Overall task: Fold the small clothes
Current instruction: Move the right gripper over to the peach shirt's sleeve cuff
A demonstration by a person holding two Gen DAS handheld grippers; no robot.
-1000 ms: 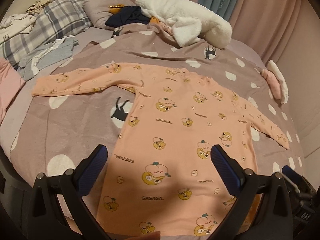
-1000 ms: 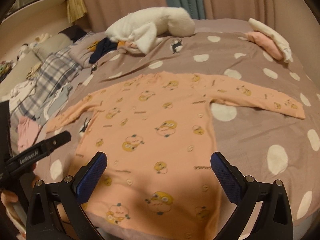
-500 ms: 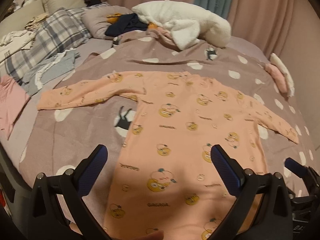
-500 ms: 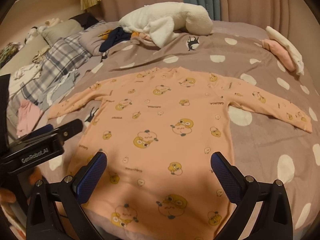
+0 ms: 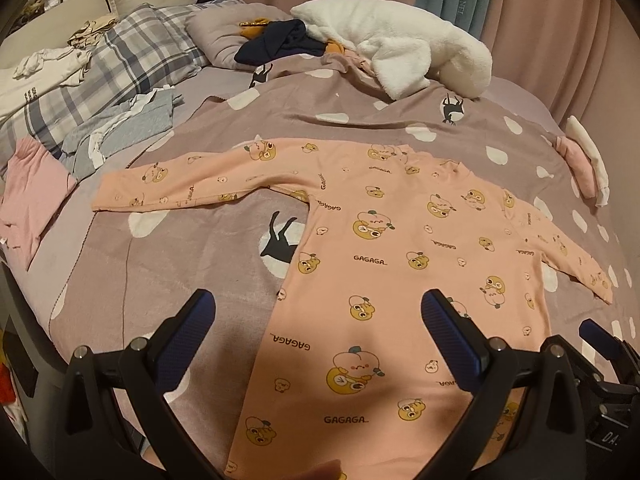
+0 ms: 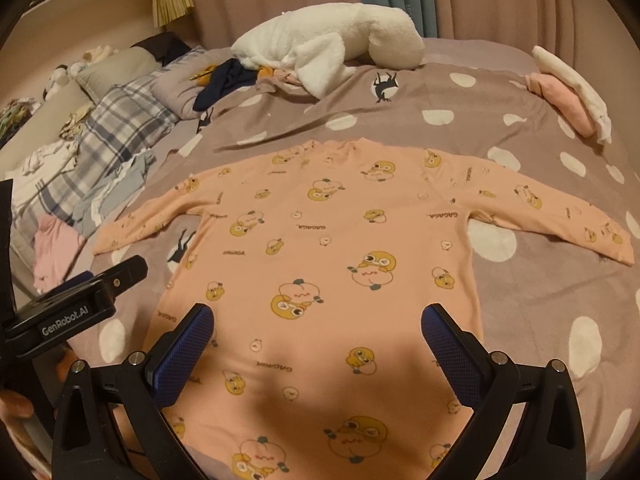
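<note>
In the left wrist view, the left gripper [image 5: 318,320] is wide open and holds nothing. Its blue pads [image 5: 188,340] hang above the blanket [image 5: 180,280]. The pink shirt [image 5: 400,280] lies flat and spread, ahead of the gripper and mostly toward its right finger. The left finger is over bare blanket, just beside the shirt's side edge; the right finger is over the shirt's body. One sleeve [image 5: 192,188] stretches far ahead to the left, the other goes out to the right. At the right edge of the view a part of the right gripper [image 5: 600,336] shows. Far ahead lie a white plush [image 5: 400,48], a plaid pillow [image 5: 132,56] and some loose clothes [image 5: 120,136].

In the right wrist view, the right gripper [image 6: 318,320] is also wide open and empty. The shirt [image 6: 320,260] lies directly ahead of it, and both fingers are over the lower part of the body. I cannot tell if they touch the cloth. The sleeves spread to both sides ahead. To the left the body of the left gripper [image 6: 72,312] is seen. Folded pink and white clothes [image 6: 568,96] rest far ahead to the right.
</note>
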